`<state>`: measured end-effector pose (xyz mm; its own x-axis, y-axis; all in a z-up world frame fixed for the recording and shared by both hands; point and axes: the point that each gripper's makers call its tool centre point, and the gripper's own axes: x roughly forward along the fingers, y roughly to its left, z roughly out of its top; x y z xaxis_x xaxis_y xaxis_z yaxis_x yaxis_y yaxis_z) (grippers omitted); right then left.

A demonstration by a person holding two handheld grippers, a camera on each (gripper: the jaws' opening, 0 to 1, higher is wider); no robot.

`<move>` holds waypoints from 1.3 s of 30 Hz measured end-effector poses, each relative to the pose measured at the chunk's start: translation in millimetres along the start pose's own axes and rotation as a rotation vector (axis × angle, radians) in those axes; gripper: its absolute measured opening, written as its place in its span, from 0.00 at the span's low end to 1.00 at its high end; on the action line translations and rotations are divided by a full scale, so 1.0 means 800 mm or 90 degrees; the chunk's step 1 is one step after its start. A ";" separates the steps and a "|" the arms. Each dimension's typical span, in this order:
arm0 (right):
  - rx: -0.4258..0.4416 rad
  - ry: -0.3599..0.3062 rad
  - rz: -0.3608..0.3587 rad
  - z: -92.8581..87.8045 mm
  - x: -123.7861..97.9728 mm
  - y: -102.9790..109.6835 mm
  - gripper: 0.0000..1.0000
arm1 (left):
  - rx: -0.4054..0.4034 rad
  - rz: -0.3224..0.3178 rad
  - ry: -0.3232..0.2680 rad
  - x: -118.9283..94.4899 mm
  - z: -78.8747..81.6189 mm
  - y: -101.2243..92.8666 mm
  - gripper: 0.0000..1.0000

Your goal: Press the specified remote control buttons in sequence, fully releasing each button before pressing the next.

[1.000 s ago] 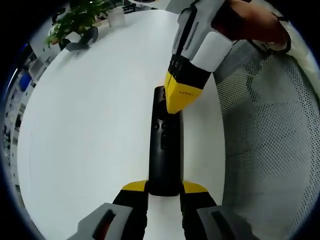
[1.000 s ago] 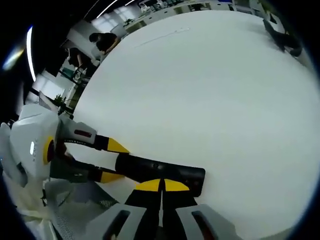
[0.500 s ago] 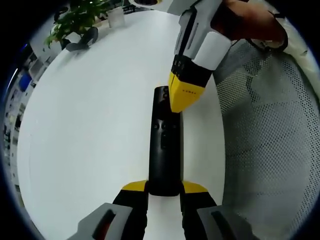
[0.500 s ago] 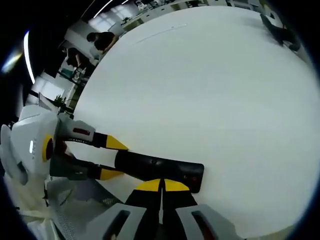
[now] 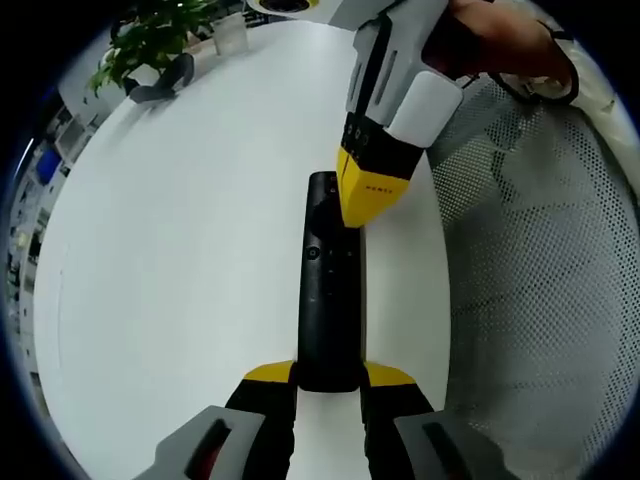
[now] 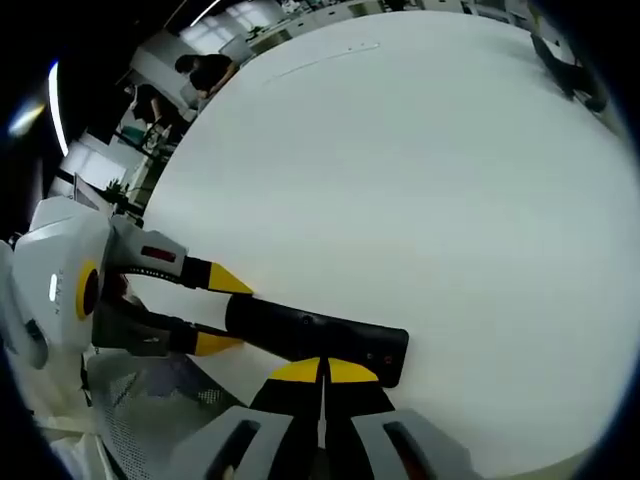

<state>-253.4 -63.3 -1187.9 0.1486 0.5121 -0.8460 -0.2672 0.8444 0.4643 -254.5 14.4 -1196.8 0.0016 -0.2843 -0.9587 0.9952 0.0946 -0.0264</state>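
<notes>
A long black remote (image 5: 330, 310) lies lengthwise on the round white table (image 5: 180, 260). My left gripper (image 5: 330, 376) is shut on the remote's near end, one yellow tip on each side. My right gripper (image 5: 366, 208) reaches in from the upper right, held by a hand, with its yellow tips shut together. They sit over the remote's far end, just past two small round buttons. In the right gripper view my right gripper (image 6: 322, 369) meets the edge of the remote (image 6: 320, 335), and the left gripper (image 6: 220, 312) clamps its left end. I cannot tell whether the tips are touching the remote.
A potted plant (image 5: 150, 35), a dark object (image 5: 165, 80) and a white cup (image 5: 232, 35) stand at the table's far edge. A white mesh chair (image 5: 540, 260) lies right of the table edge. People (image 6: 205, 75) are in the room behind.
My right gripper's tip has crept slightly toward the remote's far end. The remote stays held in the left gripper.
</notes>
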 end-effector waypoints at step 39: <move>0.004 -0.025 -0.014 0.015 0.002 -0.003 0.00 | -0.001 -0.001 -0.006 0.000 0.000 0.000 0.23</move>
<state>-241.3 -62.7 -1187.5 0.1915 0.4995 -0.8449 -0.2570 0.8563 0.4480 -254.7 14.6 -1196.6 0.0010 -0.2934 -0.9560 0.9950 0.0958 -0.0284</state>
